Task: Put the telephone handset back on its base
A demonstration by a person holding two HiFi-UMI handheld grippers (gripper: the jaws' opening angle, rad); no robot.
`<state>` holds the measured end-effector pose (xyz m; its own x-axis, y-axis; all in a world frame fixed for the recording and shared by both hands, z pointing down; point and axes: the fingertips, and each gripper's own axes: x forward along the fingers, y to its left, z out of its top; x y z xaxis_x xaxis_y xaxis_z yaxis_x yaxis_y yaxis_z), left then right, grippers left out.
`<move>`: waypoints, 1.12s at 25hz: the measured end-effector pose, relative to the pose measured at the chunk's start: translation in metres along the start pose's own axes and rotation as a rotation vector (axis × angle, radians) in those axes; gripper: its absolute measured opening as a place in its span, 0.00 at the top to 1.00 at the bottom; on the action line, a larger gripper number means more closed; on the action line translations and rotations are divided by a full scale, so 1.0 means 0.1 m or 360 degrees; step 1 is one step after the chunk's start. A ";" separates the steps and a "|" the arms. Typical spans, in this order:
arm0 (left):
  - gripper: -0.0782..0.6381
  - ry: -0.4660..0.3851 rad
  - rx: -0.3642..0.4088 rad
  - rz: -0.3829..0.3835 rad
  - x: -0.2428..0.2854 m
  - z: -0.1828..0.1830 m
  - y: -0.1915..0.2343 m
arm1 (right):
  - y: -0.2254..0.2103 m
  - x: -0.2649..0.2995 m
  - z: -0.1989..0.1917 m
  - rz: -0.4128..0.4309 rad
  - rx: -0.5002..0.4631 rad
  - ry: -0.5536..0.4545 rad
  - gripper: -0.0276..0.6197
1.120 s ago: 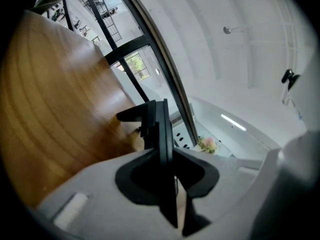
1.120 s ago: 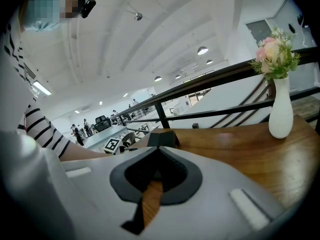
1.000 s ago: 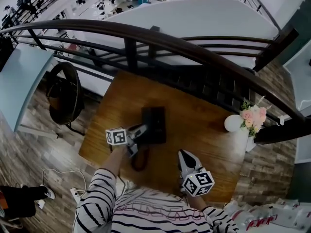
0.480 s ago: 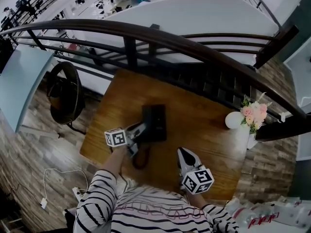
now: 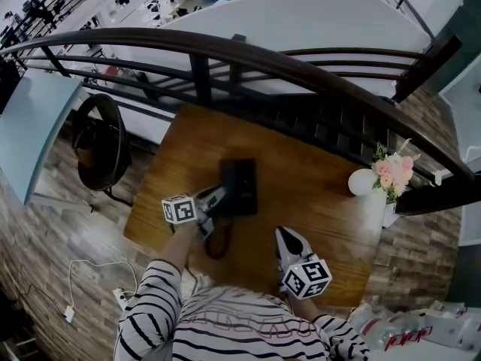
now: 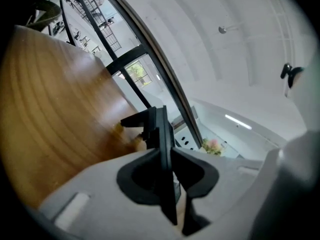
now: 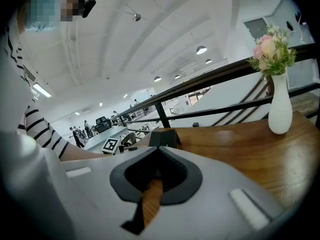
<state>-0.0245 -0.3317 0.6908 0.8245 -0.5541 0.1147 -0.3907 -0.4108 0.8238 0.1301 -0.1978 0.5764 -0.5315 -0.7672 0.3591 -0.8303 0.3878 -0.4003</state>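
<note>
A black telephone base [image 5: 242, 188] sits mid-table on the wooden table [image 5: 319, 205]; in the right gripper view it is the black box [image 7: 162, 137] just past the jaws. My left gripper [image 5: 217, 201] is at the phone's left side. Its jaws have just been closing, and in the left gripper view [image 6: 165, 150] they grip the thin black handset [image 6: 161, 126], seen edge-on. A dark cord loop [image 5: 217, 244] lies on the table behind that gripper. My right gripper [image 5: 286, 242] rests near the table's front edge, shut and empty [image 7: 158, 151].
A white vase of pink flowers [image 5: 363, 186] stands at the table's right edge, also in the right gripper view [image 7: 279, 113]. A dark railing [image 5: 301, 74] runs close behind the table. A black chair [image 5: 98, 145] stands to the left. A white cable [image 5: 94, 273] lies on the floor.
Both grippers stay where they were. The dark figure at the lower left on the floor is gone from view.
</note>
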 end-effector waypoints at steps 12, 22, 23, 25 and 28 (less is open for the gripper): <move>0.79 -0.0016 -0.0087 -0.0077 0.01 0.06 -0.04 | -0.01 -0.01 -0.02 0.0001 0.0004 0.0001 0.96; 0.80 0.0011 -0.0196 -0.0080 -0.02 0.00 0.07 | 0.00 -0.05 -0.04 -0.0012 0.0015 0.0001 0.96; 0.80 0.0017 -0.0209 -0.0068 -0.03 -0.01 0.09 | -0.01 -0.05 -0.04 -0.0015 0.0016 0.0000 0.96; 0.80 0.0016 -0.0213 -0.0088 -0.01 0.01 0.07 | -0.02 -0.05 -0.04 -0.0018 0.0016 -0.0001 0.96; 0.80 0.0010 -0.0221 -0.0109 0.03 0.02 0.03 | -0.01 -0.06 -0.04 -0.0018 0.0018 -0.0002 0.96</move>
<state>-0.0241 -0.3363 0.6920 0.8500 -0.5236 0.0584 -0.2732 -0.3433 0.8986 0.1337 -0.1918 0.5782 -0.5218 -0.7720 0.3628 -0.8343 0.3731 -0.4059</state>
